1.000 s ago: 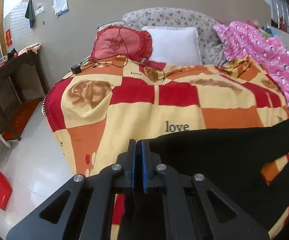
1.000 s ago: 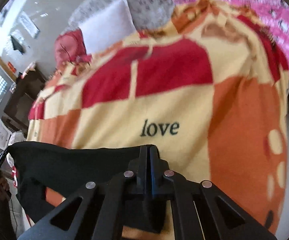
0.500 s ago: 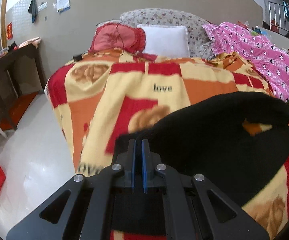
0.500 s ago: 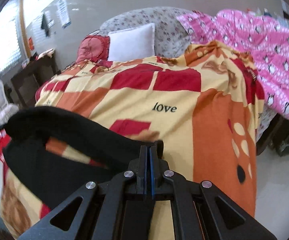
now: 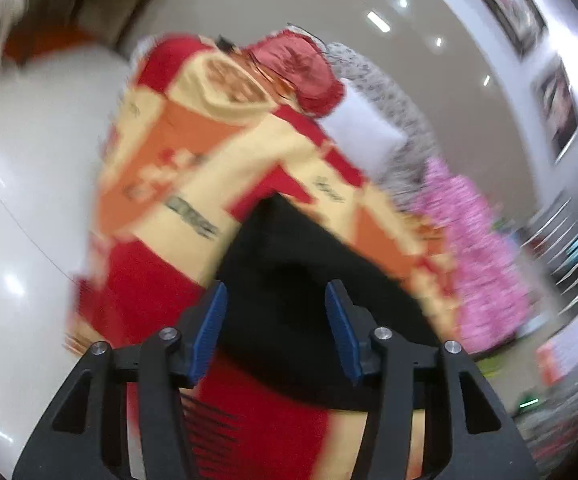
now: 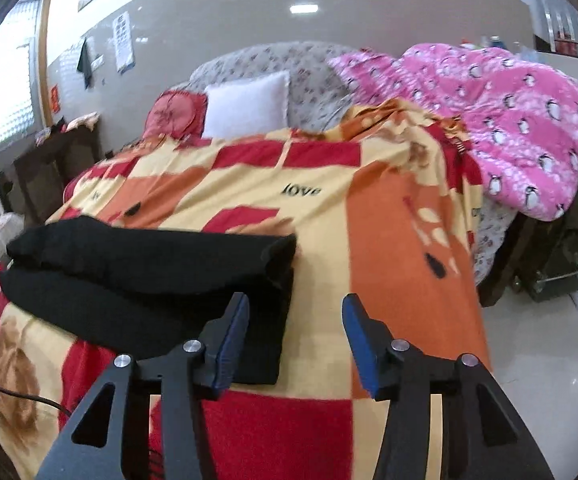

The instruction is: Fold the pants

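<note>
1. Pants (image 6: 149,276): black, soft, matte knit fabric, folded over on themselves into a thick two-layer oblong. The upper layer bulges in a rounded roll over the flatter lower layer. They lie on the near part of the blanket, toward its left side in the right wrist view.

2. Right gripper (image 6: 295,338): jaws spread wide, holding nothing. The blue ribbed pads (image 6: 231,340) are set on black angular fingers with silver bolts. The left pad stands in front of the near right corner of the pants; contact cannot be confirmed. The right pad is over bare blanket.

3. Left gripper (image 5: 275,332): jaws likewise apart, empty. This view is tilted and heavily blurred. The pants (image 5: 309,280) show as a dark mass between and beyond the pads.

4. Blanket (image 6: 389,220): fleecy, patterned in red, orange and cream blocks, with "love" printed in black. It covers the bed and drapes over the edges.

5. Pillows at the head: a white square pillow (image 6: 247,104) with a frilled edge, and beside it a red cushion (image 6: 175,114) with a ruffled border. Both lean on a grey floral headboard (image 6: 309,76), padded and curved.

6. Quilt (image 6: 509,120): pink, puffy, printed with penguins, heaped at the far right of the bed.

7. Floor (image 6: 537,344): pale glossy tile, reflecting ceiling lights.
</note>
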A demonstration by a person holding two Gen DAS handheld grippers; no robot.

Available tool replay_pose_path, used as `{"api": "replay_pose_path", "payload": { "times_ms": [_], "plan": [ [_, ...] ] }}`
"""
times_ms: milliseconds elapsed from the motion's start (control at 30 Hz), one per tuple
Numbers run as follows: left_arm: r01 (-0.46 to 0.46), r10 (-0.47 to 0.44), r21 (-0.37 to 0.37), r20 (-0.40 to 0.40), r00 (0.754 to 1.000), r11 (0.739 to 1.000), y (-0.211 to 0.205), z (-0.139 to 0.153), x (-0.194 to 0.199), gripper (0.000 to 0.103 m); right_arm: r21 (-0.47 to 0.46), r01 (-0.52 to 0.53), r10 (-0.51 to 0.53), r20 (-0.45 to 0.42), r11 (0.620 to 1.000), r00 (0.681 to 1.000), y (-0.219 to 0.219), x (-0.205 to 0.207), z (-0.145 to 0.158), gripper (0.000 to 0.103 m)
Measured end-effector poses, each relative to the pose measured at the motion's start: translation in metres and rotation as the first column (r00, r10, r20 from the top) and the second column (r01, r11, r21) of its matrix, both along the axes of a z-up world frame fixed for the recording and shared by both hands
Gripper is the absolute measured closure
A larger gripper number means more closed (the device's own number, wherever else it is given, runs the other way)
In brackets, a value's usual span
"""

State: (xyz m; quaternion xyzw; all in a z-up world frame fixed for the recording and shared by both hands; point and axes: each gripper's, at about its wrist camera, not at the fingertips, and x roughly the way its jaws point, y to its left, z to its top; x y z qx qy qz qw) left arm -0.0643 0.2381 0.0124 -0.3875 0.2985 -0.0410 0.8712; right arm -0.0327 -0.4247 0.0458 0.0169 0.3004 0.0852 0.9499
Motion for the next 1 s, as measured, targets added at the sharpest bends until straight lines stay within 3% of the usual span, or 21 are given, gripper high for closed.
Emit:
{"api": "replay_pose_path", "payload": {
  "times_ms": [167,300,467,567,633,667,767,867,900,933,1000],
  "plan": [
    [0.052,-0.058,-0.194,-0.026,0.998,0.98,-0.014,-0.007,0.038,0.049,0.077,0.02,-0.022,0.03,0.997,0.999,-0.001,-0.003,0.014,0.053],
    [0.039,-0.068,-0.345,-0.074,0.995,0.938,-0.017,-0.024,0.061,0.049,0.079,-0.017,0.014,0.037,0.997,0.999,0.015,-0.004,0.02,0.053],
    [-0.008,-0.04,-0.415,-0.106,0.994,0.91,-0.014,-0.039,0.068,0.049,0.079,-0.053,0.049,0.052,0.995,0.997,0.029,-0.011,0.023,0.052],
    [-0.014,-0.027,-0.41,-0.095,0.995,0.912,-0.013,-0.038,0.067,0.055,0.085,-0.063,0.059,0.045,0.994,0.997,0.034,-0.01,0.02,0.051],
    [-0.02,-0.019,-0.384,-0.097,0.995,0.923,-0.011,-0.035,0.063,0.078,0.099,-0.062,0.058,0.042,0.993,0.997,0.035,-0.011,0.019,0.051],
    [-0.032,-0.009,-0.358,-0.111,0.994,0.933,-0.01,-0.035,0.062,0.095,0.119,-0.06,0.056,0.039,0.991,0.998,0.034,-0.011,0.018,0.051],
    [-0.037,0.004,-0.28,-0.116,0.993,0.959,-0.012,-0.032,0.06,0.096,0.185,-0.044,0.04,0.027,0.982,0.999,0.028,-0.011,0.019,0.044],
    [-0.009,0.004,-0.054,-0.089,0.996,0.998,-0.03,-0.015,0.057,0.096,0.318,0.031,-0.025,-0.024,0.948,0.999,0.007,-0.009,0.021,0.033],
    [-0.003,0.007,0.064,-0.068,0.998,0.998,-0.041,-0.007,0.055,0.096,0.371,0.051,-0.036,-0.045,0.927,0.998,-0.001,-0.007,0.021,0.033],
    [-0.001,0.008,0.137,-0.05,0.999,0.991,-0.048,-0.002,0.053,0.096,0.421,0.074,-0.049,-0.068,0.904,0.996,-0.01,-0.005,0.02,0.033],
    [-0.003,0.003,0.291,0.001,1.0,0.957,-0.066,0.009,0.05,0.096,0.547,0.144,-0.073,-0.15,0.825,0.986,-0.031,0.003,0.016,0.031]
  ]
}}
